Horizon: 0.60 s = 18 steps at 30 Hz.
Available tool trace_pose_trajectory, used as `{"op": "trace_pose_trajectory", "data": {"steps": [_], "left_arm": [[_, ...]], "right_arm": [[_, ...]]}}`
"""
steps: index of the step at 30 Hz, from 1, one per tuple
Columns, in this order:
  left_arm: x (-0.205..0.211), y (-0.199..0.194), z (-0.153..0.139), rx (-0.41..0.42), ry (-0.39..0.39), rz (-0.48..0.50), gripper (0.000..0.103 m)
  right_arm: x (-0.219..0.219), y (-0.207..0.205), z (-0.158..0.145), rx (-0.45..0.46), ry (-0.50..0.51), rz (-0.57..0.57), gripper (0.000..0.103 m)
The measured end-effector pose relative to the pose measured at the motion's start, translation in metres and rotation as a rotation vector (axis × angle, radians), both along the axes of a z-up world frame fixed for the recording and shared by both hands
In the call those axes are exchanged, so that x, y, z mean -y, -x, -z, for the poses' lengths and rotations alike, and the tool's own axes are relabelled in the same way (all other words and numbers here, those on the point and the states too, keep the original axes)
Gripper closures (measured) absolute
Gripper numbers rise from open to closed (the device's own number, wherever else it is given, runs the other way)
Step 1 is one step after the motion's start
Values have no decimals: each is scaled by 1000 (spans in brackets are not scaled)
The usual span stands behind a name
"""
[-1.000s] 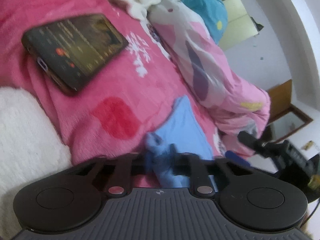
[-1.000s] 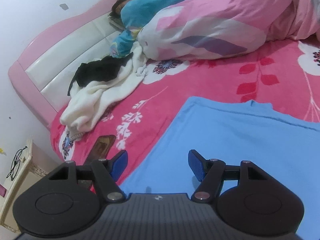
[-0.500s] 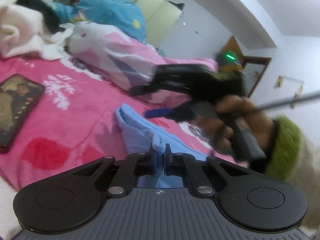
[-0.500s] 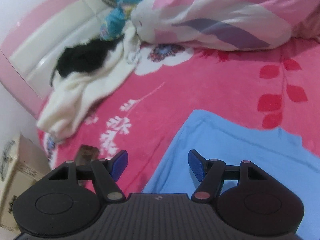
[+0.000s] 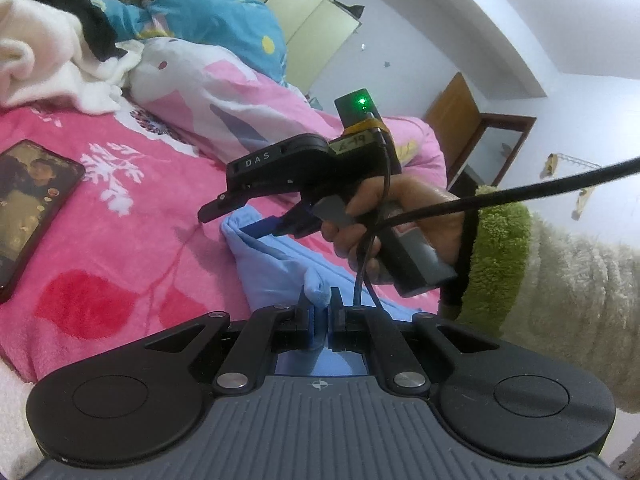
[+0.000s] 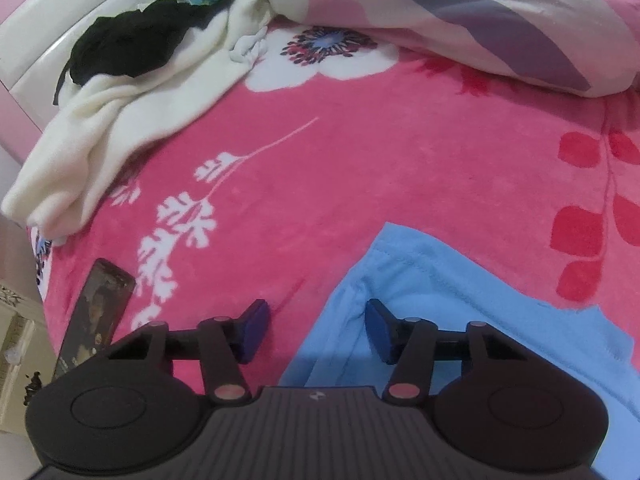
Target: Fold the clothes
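**Blue garment pinched at one edge, second gripper closing over its corner**

Left wrist view: the left gripper [image 5: 319, 314] has its jaws drawn nearly together on a bunched fold of the blue garment [image 5: 276, 264], which rises from the pink floral blanket [image 5: 132, 216] in a soft ridge up to the pads. Beyond it, the right gripper [image 5: 256, 220] is held in a hand [image 5: 404, 220] with a green fuzzy cuff [image 5: 500, 264]; its blue-tipped finger reaches the far corner of the same garment (whether it touches the cloth is not clear from here). A phone [image 5: 28, 204] lies screen-up on the blanket to the left. At the far end of the bed a person in a blue top [image 5: 208, 12] lies beside a pink-and-white quilt [image 5: 240, 104], with a cream garment [image 5: 44, 64] and a black one [image 5: 76, 12] heaped near them.

Right wrist view: the right gripper [image 6: 316, 328] points steeply down at the blanket [image 6: 360, 152], its jaws about half apart and closing. The folded edge of the blue garment [image 6: 460, 308] lies between the two blue pads [image 6: 378, 330], which do not yet press on it; the left pad is over bare blanket. The phone [image 6: 96, 316] sits at the bed's left edge, and the cream garment [image 6: 108, 132] with the black one [image 6: 132, 48] on top lies against the padded headboard [image 6: 52, 28].
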<state>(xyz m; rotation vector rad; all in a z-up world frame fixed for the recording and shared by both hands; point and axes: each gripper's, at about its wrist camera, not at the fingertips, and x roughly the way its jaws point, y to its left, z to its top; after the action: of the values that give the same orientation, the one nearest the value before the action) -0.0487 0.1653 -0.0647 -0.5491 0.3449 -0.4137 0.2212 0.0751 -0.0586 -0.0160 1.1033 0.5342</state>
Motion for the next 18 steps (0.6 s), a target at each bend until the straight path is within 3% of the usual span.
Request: {"op": "trace_pose_trajectory", "data": {"steps": [7, 18], "left_arm": [[5, 4, -2, 7, -15, -4, 99], [1, 3, 4, -33, 16, -21, 99]], "right_arm": [[-13, 4, 2, 45, 92, -63, 51], [14, 4, 6, 64, 8, 37, 86]]}}
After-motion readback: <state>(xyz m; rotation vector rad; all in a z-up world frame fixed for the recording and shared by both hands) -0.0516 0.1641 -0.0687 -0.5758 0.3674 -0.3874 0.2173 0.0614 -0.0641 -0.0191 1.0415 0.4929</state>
